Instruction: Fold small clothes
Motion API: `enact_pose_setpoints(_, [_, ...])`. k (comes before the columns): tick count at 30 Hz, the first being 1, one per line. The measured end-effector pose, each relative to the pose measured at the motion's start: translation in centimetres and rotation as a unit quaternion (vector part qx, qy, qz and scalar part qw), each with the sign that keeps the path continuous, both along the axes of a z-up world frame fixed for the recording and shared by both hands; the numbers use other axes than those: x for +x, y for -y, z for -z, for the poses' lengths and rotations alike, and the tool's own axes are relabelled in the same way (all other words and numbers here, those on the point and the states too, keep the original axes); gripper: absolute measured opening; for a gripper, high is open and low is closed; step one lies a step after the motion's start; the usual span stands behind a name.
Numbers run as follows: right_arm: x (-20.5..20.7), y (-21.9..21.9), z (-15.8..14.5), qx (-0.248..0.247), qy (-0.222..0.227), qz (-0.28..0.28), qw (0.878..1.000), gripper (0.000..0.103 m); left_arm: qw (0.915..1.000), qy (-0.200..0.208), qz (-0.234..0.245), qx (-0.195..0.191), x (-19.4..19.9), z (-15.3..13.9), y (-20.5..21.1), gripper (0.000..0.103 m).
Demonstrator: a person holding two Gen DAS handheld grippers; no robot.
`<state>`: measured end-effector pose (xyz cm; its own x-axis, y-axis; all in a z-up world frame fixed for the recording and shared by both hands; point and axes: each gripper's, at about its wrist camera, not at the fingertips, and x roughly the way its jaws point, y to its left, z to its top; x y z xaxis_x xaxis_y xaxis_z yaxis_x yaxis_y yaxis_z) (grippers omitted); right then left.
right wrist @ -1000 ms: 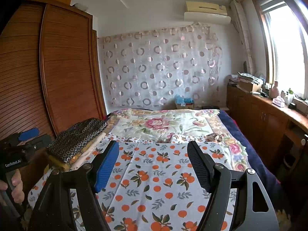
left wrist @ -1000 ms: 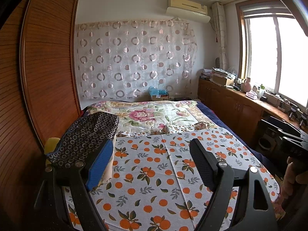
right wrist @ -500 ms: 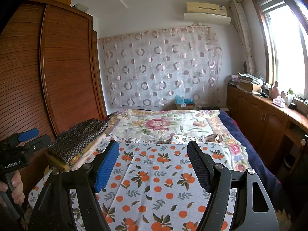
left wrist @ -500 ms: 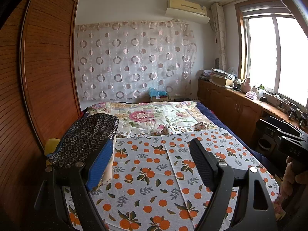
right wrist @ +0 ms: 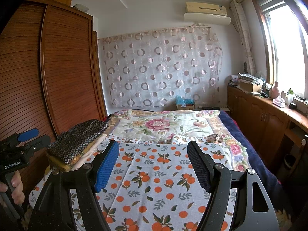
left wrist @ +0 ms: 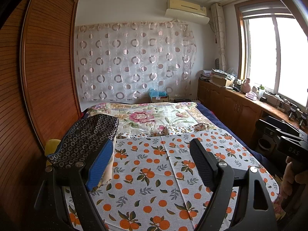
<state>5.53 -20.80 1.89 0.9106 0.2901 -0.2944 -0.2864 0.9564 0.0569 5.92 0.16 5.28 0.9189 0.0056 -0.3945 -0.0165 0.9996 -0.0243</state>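
A stack of folded clothes topped by a dark circle-print piece lies on the bed's left edge, also in the right wrist view as the folded stack. A white cloth printed with oranges is spread flat over the near bed; the same orange-print cloth fills the right view. My left gripper hovers open above it, its blue pad just right of the stack. My right gripper is open too, nothing between its fingers.
A brown slatted wardrobe runs along the left of the bed. A floral quilt covers the far half. Wooden cabinets with clutter stand under the window on the right. A person's hand holds the left gripper's handle.
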Motion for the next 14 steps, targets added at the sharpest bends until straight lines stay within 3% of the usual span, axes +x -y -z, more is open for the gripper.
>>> enact_pose_setpoints(14, [0.21,0.07,-0.03,0.001,-0.001,-0.002,1.0,0.075,1.0,0.0,0.0,0.0,0.03,0.19,-0.01,0.082])
